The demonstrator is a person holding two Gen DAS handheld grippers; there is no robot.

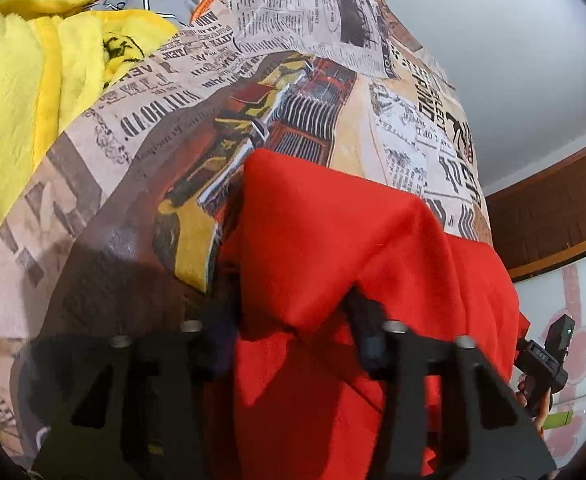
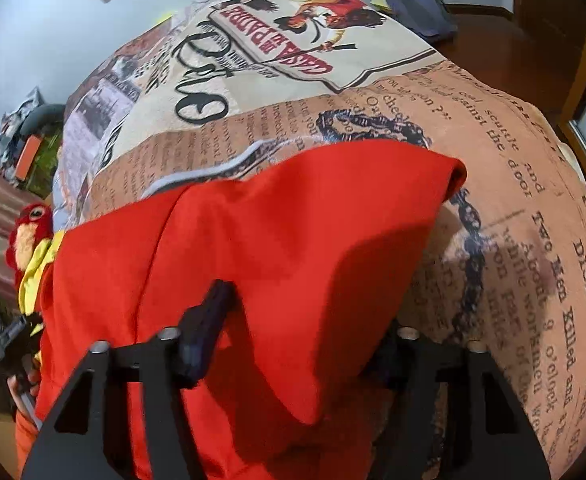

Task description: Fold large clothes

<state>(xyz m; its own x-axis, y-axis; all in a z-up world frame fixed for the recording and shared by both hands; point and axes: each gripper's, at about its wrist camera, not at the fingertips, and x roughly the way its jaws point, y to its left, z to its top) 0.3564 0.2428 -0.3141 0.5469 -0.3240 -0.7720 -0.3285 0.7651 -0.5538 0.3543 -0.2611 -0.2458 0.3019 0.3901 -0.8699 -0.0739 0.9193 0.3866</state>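
Red garment (image 1: 333, 240) is seen draped over both tongs, lying on a bed covered by a newspaper-print bedspread (image 1: 153, 120).

Left tongs (image 1: 293, 320): red fabric is bunched between the two dark fingers (image 1: 367, 320) and heaped over them; the jaws are seen drawn in on a fold of the cloth — pinching it. A peak of fabric rises just ahead of the fingertips.

Right tongs (image 2: 305, 332): one finger (image 2: 209, 320) is visible at the left of the fold, the other mostly buried under the red cloth (image 2: 273, 240) at the right; a thick fold is gripped between them. The far edge of the garment is laid across the brown text-printed part of the bedspread (image 2: 493, 160).

A yellow plush blanket (image 1: 21, 100) is noted at the left in the left wrist view, touching the bedspread. A red and yellow plush toy (image 2: 29, 232) is noted at the bed's edge in the right wrist view. The other gripper, hand-held, is caught at each view's margin (image 1: 545, 356).
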